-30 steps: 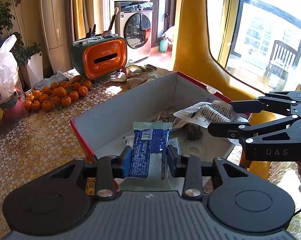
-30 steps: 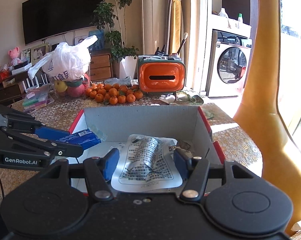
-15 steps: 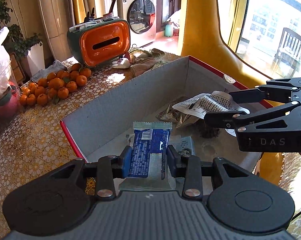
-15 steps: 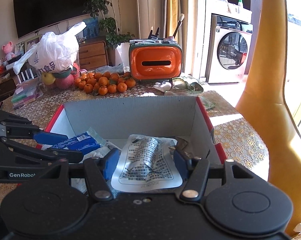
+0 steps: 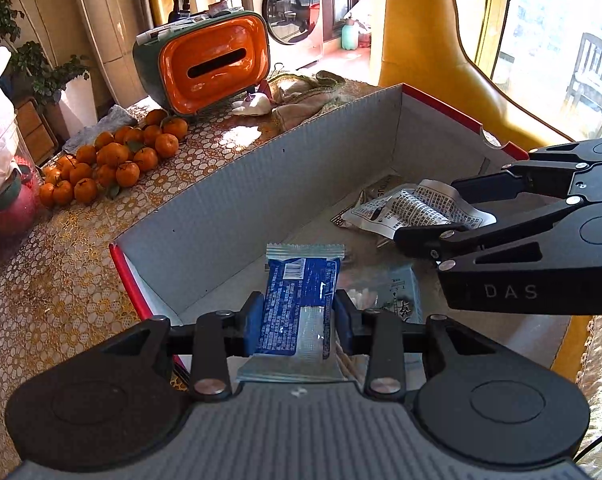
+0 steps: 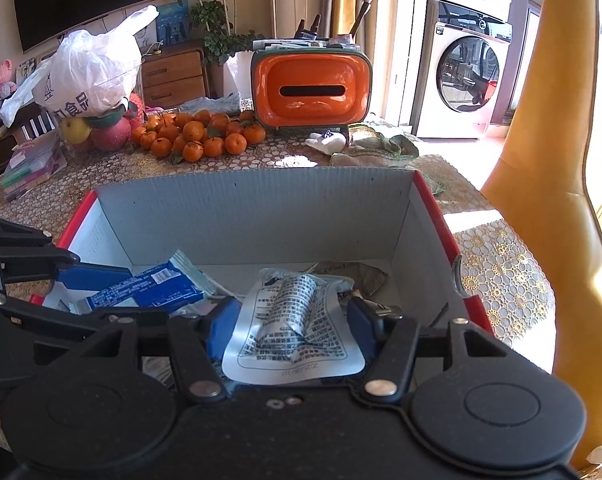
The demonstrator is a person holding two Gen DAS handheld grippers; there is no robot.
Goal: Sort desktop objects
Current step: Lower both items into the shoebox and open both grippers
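Note:
My left gripper (image 5: 295,318) is shut on a blue snack packet (image 5: 299,300) and holds it inside the red-edged cardboard box (image 5: 229,200). The packet also shows in the right wrist view (image 6: 141,290). My right gripper (image 6: 287,326) is shut on a crumpled white printed pouch (image 6: 291,328), low inside the same box (image 6: 261,208). The pouch shows in the left wrist view (image 5: 413,208), to the right of my left gripper. Other wrappers (image 5: 397,292) lie on the box floor.
A pile of oranges (image 6: 197,134) and an orange tissue holder (image 6: 311,88) stand behind the box. A white plastic bag with fruit (image 6: 89,80) is at the back left. A cloth (image 6: 377,146) lies behind the box. A yellow chair (image 6: 549,160) stands to the right.
Both grippers have moved forward and lower into the box, each still holding its packet.

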